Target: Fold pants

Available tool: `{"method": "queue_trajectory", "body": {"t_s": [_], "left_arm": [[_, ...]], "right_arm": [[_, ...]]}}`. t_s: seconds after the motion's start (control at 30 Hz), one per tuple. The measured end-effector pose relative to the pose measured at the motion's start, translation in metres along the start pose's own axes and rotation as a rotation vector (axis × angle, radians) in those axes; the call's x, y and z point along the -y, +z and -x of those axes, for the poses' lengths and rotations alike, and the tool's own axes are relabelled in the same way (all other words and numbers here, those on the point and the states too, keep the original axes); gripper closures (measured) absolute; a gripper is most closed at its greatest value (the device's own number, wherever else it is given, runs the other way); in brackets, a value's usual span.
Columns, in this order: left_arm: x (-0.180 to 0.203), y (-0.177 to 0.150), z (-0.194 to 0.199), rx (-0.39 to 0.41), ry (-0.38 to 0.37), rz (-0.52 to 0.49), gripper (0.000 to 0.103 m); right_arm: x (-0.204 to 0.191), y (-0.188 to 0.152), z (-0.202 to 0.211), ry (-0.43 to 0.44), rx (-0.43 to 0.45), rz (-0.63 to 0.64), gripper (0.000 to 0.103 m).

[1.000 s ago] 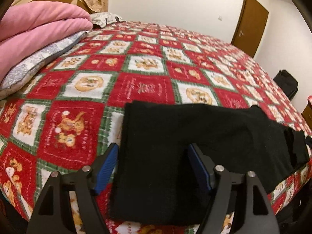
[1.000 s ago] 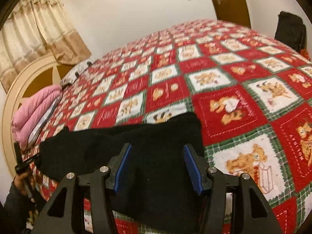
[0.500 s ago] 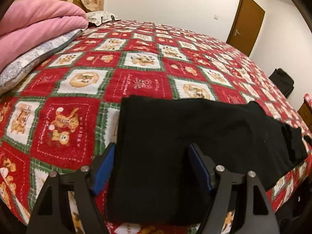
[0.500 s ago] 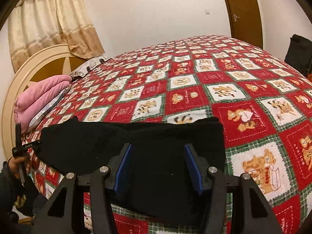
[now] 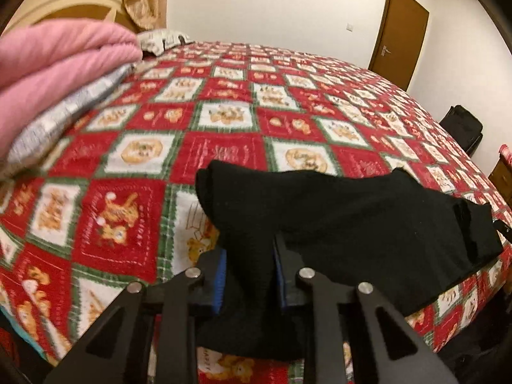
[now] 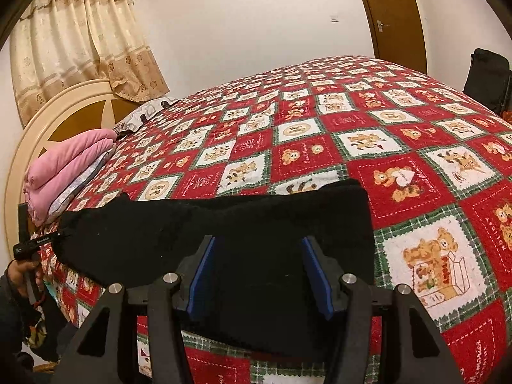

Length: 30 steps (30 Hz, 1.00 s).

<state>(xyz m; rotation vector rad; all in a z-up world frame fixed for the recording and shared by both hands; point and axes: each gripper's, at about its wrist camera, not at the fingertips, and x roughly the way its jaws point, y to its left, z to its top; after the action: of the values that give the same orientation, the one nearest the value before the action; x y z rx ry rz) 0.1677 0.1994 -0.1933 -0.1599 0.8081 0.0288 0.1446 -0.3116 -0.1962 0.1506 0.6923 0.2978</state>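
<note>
Black pants (image 5: 336, 211) lie along the near edge of a bed with a red, white and green teddy-bear blanket (image 5: 224, 118). My left gripper (image 5: 248, 275) is shut on the left end of the pants, and the cloth is bunched and lifted between its blue pads. In the right wrist view the pants (image 6: 224, 224) stretch leftward. My right gripper (image 6: 260, 275) is open, its blue pads straddling the right end of the pants just above the cloth.
A folded pink blanket (image 5: 60, 60) on a grey patterned pillow lies at the head of the bed, left. A brown door (image 5: 400, 32) and a black bag (image 5: 462, 128) stand beyond the bed. The cream headboard (image 6: 64, 112) and curtain are far left.
My left gripper has closed on the left end of the pants and pulled the cloth up into a bunch. My right gripper stays open over the right end.
</note>
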Motion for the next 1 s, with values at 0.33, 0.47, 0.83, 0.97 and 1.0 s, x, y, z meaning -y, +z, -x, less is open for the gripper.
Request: {"method": "queue_trajectory", "body": {"t_s": [0.33, 0.47, 0.83, 0.97, 1.0], "left_arm": [[0.012, 0.021, 0.036, 0.093, -0.179, 0.078, 0.079], [0.040, 0.029, 0.048, 0.116, -0.285, 0.074, 0.080], [0.193, 0.061, 0.068, 0.094, -0.522, -0.109, 0.080], [0.254, 0.071, 0.062, 0.055, -0.586, -0.177, 0.080], [0.269, 0.073, 0.058, 0.042, -0.601, -0.195, 0.080]], "right_arm": [[0.002, -0.002, 0.002, -0.002, 0.002, -0.001, 0.046], [0.002, 0.001, 0.007, -0.004, 0.014, -0.003, 0.046], [0.014, 0.008, 0.033, -0.044, 0.037, -0.015, 0.046], [0.033, 0.007, 0.040, -0.079, 0.055, -0.052, 0.046], [0.040, 0.007, 0.041, -0.088, 0.060, -0.071, 0.046]]}}
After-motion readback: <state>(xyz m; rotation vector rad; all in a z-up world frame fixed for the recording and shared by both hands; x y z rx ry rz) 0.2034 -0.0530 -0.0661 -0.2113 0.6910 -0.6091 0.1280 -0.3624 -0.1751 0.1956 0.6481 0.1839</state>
